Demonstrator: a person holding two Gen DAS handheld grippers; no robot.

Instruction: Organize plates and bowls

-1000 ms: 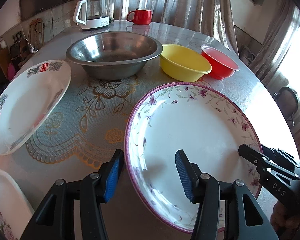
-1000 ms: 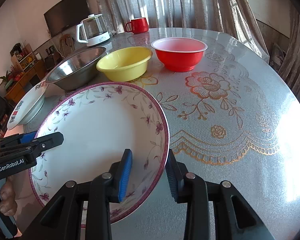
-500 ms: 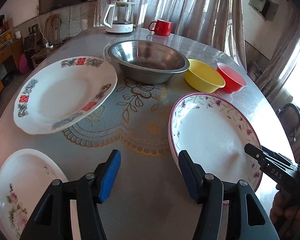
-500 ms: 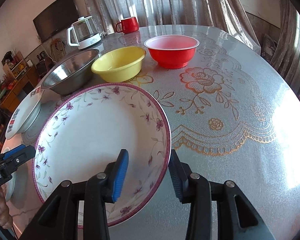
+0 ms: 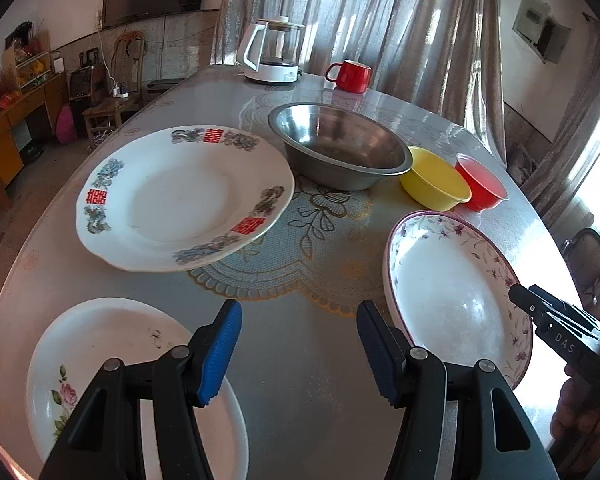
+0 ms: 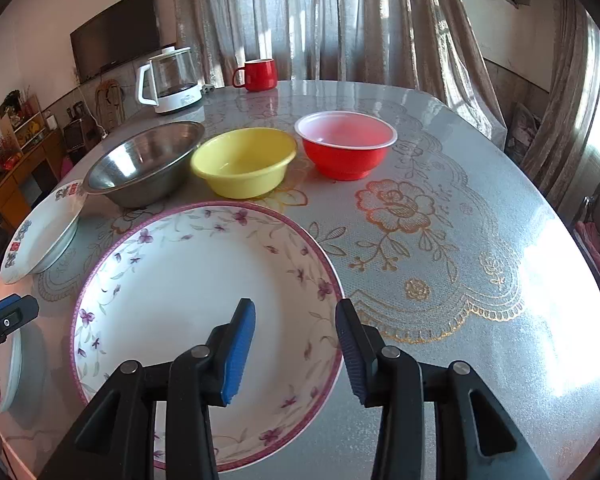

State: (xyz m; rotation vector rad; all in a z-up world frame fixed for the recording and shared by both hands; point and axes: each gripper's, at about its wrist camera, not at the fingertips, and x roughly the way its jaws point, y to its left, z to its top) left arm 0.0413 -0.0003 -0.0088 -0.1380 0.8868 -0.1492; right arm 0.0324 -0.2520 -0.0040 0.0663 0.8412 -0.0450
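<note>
Purple-flowered plate [image 6: 188,288] rim between open jaws

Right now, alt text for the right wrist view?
The open right gripper hovers over the rim of a purple-flowered plate on a round table. Behind stand a steel bowl, yellow bowl and red bowl.

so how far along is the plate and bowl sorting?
Nothing stacked yet. Three plates lie apart: purple-rimmed plate, red-lettered plate, rose plate. Steel bowl, yellow bowl and red bowl sit un-nested. Left tongs and right tongs hold nothing.
</note>
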